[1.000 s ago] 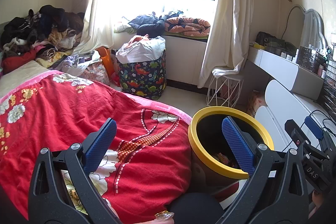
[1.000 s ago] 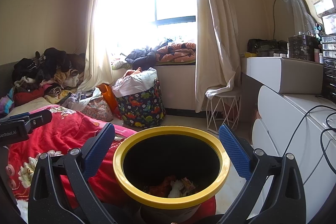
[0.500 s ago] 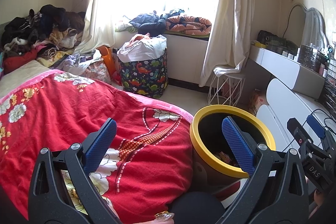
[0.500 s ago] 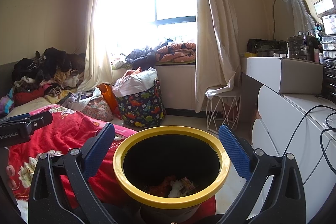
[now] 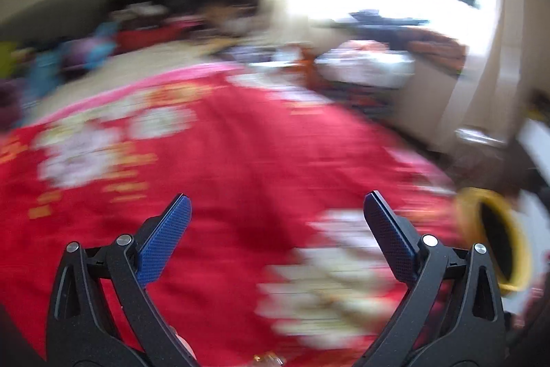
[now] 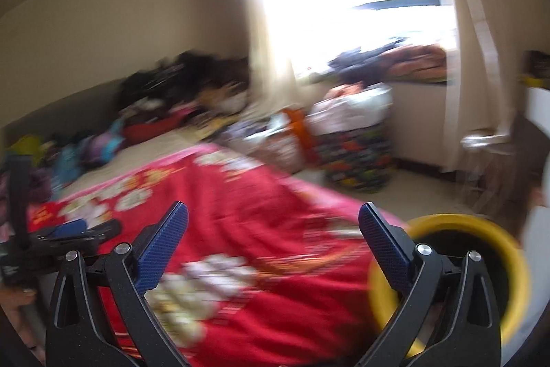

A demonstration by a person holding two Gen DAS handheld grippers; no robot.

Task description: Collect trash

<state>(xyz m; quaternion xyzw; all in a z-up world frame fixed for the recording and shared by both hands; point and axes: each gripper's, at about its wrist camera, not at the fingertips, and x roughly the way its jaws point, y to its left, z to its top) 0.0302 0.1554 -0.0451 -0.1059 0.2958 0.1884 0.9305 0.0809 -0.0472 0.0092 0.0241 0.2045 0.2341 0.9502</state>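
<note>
Both views are motion-blurred. The yellow-rimmed black trash bin [image 6: 481, 229] stands at the bed's right, low and right in the right wrist view, and at the far right edge of the left wrist view [image 5: 471, 222]. My left gripper [image 5: 275, 205] is open and empty over the red floral bedspread [image 5: 240, 160]. My right gripper [image 6: 273, 212] is open and empty over the same bedspread [image 6: 257, 212], left of the bin. The left gripper shows at the left of the right wrist view [image 6: 79, 229]. No loose trash is discernible.
A clothes pile [image 6: 178, 85] lies at the bed's far end. A patterned laundry basket [image 6: 357, 153] stands on the floor by the window. A white stool [image 6: 488, 140] and white cabinets are at the right.
Both grippers have swung fast to the left, away from the bin and toward the bed. The bin has shifted to the right of both views. Both stay open.
</note>
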